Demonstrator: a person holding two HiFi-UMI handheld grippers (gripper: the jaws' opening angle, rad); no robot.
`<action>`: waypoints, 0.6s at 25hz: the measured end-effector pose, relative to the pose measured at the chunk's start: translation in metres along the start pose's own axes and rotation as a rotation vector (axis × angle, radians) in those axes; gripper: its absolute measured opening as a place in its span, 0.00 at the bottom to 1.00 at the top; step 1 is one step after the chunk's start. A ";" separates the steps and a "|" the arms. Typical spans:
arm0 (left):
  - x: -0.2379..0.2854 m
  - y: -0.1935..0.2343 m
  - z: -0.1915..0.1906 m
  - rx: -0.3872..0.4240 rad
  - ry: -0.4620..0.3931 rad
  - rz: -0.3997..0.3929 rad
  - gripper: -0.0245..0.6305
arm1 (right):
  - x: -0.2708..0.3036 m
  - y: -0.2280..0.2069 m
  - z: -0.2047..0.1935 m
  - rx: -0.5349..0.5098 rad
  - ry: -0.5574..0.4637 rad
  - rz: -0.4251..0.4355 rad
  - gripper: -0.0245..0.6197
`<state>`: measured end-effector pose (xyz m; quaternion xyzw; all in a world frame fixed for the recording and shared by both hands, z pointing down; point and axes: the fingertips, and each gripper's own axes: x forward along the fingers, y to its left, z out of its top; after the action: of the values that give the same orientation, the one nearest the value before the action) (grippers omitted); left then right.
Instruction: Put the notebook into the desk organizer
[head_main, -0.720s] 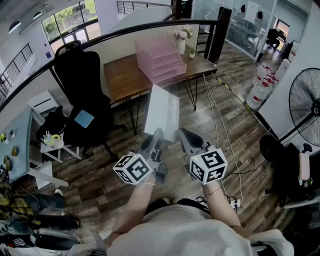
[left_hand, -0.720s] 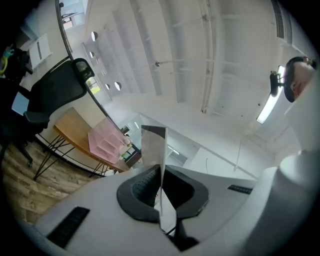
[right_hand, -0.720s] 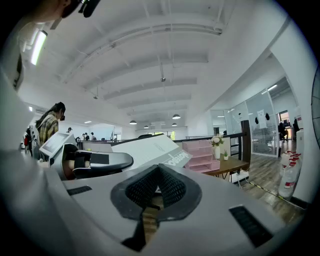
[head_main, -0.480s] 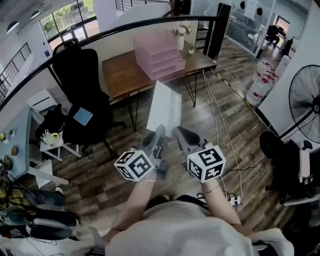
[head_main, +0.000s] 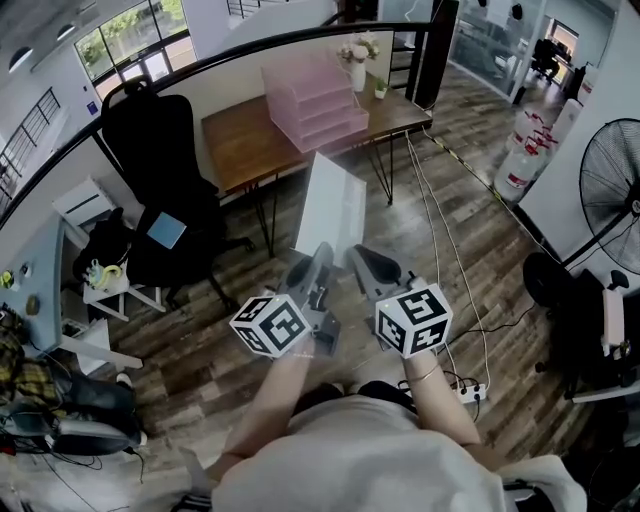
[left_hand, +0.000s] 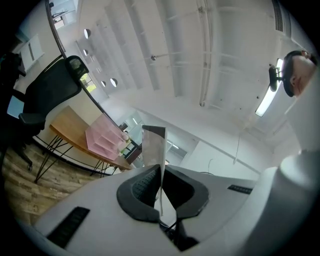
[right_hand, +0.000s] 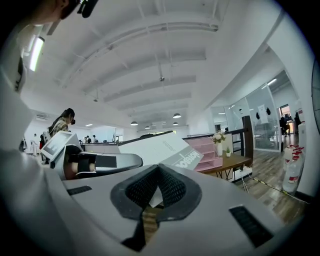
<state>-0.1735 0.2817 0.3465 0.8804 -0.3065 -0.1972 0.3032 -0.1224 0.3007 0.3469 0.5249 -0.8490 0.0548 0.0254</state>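
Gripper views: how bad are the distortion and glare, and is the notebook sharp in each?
Left gripper view: heavy fisheye bending, dark corners, a ceiling lamp flaring at right; the notebook shows edge-on, fairly sharp. Right gripper view: same bending and dark corners, even light, notebook cover print readable. Head view: notebook cover nearly washed out white.

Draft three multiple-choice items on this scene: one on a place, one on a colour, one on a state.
1. Where does the desk organizer stand?
A. on the wooden desk
B. on the floor
C. on the black chair

2. What colour is the desk organizer?
A. white
B. pink
C. blue

3. How is the notebook held?
A. lying on the desk
B. resting on the floor
C. gripped by the left hand-held gripper and the right hand-held gripper

Answers:
1 A, it sits on the desk top.
2 B, its stacked trays are translucent pink.
3 C, each gripper view shows jaws closed on the notebook's edge, in the air.
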 end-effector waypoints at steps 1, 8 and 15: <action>-0.001 0.000 -0.001 -0.004 0.001 0.001 0.07 | 0.000 0.001 0.000 0.000 0.000 -0.001 0.05; -0.001 0.006 -0.005 -0.011 0.019 -0.015 0.07 | -0.003 -0.006 -0.008 0.019 -0.012 -0.057 0.05; 0.011 0.012 -0.015 -0.033 0.034 -0.029 0.07 | -0.005 -0.026 -0.016 0.029 0.004 -0.102 0.05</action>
<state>-0.1623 0.2733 0.3634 0.8829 -0.2855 -0.1918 0.3197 -0.0973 0.2952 0.3639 0.5678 -0.8202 0.0667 0.0225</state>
